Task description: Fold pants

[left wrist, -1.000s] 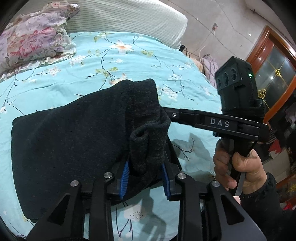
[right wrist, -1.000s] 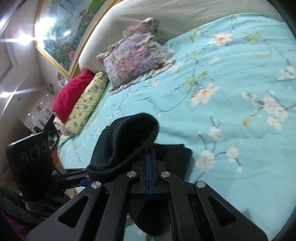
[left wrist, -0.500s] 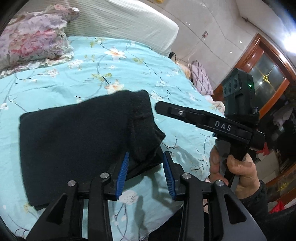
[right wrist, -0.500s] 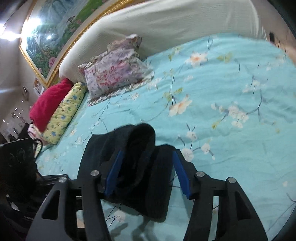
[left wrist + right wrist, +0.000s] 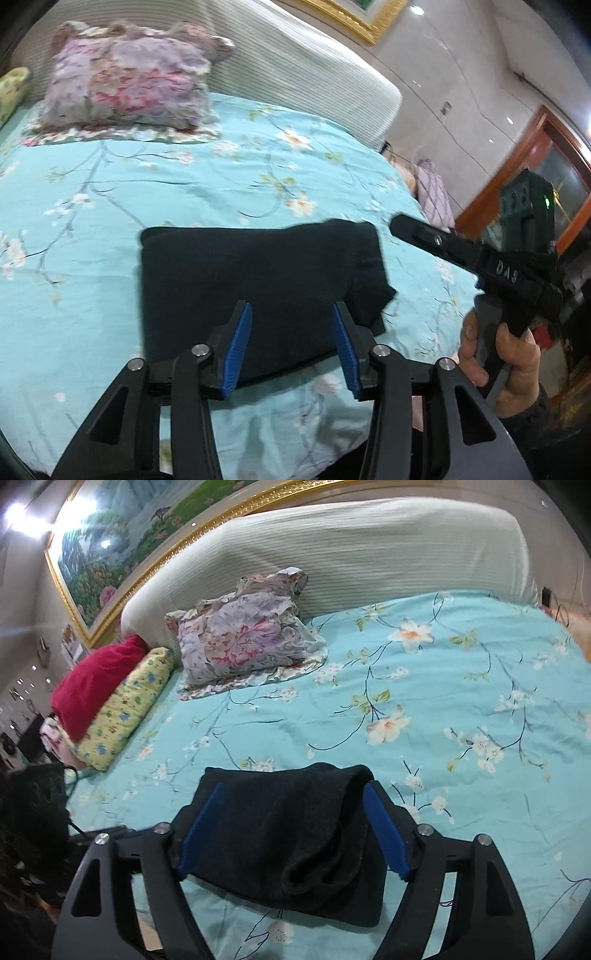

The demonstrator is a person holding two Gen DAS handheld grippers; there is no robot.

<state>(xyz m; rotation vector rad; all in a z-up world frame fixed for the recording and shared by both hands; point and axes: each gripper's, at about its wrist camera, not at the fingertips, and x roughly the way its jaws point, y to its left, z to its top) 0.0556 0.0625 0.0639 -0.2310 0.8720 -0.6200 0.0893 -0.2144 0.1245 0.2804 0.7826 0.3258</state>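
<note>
The pants [image 5: 255, 280] lie folded into a thick dark rectangle on the turquoise flowered bedspread [image 5: 184, 192], near the edge of the bed closest to the person. Their long side runs left to right across both views, so each tool faces a long edge broadside rather than an end.

The left gripper [image 5: 291, 347] hangs directly in front of the bundle's near edge, its blue-padded jaws spread wide with nothing between them; the cloth seen between the pads lies beyond them on the bed. The right gripper [image 5: 291, 834] is likewise spread wide and empty, looking down over the end of the bundle where the layers show as a rolled, slightly gaping lip. In the left view the right gripper [image 5: 397, 223] shows from the side, held in the right hand [image 5: 498, 354], its tip just beside the far right corner of the pants but apart from them.

Judging by position, the right tool is the nearer one to the loose end, where one flap juts out past the neat outline; any tidying would likely start there.

The fabric looks like soft, matte knit or fleece, heavy enough to hold its fold and keep rounded rather than sharp creases. The bedspread is smooth thin cotton with faint wrinkles. A ruffled floral pillow [image 5: 243, 642] sits well behind the pants against the ribbed pale headboard [image 5: 351, 554], with a yellow bolster [image 5: 125, 709] and red cushion [image 5: 92, 683] off to the left
</note>
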